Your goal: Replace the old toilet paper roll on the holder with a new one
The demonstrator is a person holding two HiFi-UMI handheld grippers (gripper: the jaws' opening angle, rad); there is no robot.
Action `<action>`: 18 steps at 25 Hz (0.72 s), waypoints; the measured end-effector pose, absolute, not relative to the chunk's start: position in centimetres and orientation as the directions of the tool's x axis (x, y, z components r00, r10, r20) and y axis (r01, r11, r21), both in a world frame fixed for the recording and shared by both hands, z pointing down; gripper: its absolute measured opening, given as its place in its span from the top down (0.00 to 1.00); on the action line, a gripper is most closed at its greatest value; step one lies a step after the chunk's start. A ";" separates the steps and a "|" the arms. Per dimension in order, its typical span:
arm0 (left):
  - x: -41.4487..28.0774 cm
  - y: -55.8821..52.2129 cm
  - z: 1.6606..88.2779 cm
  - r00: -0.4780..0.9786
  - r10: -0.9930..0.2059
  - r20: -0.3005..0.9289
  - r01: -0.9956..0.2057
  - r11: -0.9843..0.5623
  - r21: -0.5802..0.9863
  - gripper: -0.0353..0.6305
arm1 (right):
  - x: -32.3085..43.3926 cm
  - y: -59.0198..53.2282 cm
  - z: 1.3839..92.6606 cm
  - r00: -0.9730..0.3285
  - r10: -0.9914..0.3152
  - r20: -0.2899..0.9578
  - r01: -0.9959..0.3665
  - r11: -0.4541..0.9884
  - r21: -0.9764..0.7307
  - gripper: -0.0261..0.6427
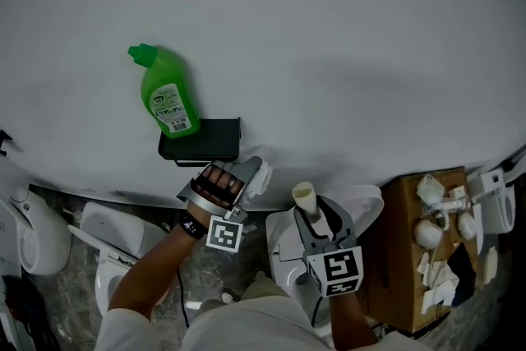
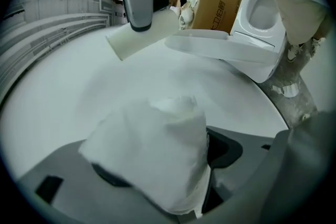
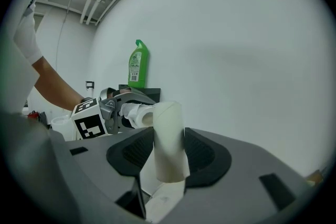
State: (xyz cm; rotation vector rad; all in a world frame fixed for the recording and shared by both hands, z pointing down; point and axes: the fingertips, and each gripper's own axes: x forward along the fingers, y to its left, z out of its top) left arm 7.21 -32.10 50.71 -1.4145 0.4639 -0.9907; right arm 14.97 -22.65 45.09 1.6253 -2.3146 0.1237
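The left tool [image 1: 249, 173] is pinching a new toilet paper roll [image 2: 149, 144]. In the left gripper view the soft white paper fills the gap between the two grey jaws and bulges where they press into it. In the head view this roll sits just below the lower right corner of the black wall-mounted holder [image 1: 201, 141], near it but apart from it. A green bottle of toilet cleaner [image 1: 168, 94] stands upright on the holder's flat top, leaning close to the plain white wall [image 1: 370, 53]. The right tool [image 3: 169, 157] is closed on an empty cardboard tube [image 1: 304, 196], the old roll's core. The right gripper view shows the pale tube standing almost upright, clamped low down between the dark pads with its open top end above them. The tube is to the right of the new roll and the holder, clear of both, and the two tools sit side by side at much the same height. Below the right tool is a white toilet [image 1: 362, 205] with its seat down. To its right is an open cardboard box [image 1: 403, 259] holding white odds and ends that are too small to identify.
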 end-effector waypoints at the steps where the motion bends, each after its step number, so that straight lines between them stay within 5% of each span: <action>1: 6.6 -32.3 50.7 0.534 -0.799 0.277 0.284 -0.139 -0.949 0.41 | 14.9 -22.6 45.0 -0.311 -0.902 0.299 -0.928 0.356 0.109 0.68; 18: 5.6 -33.5 52.3 0.472 -0.830 0.297 0.280 -0.178 -0.943 0.46 | 13.8 -22.4 44.7 -0.312 -0.900 0.305 -0.924 0.362 0.122 0.68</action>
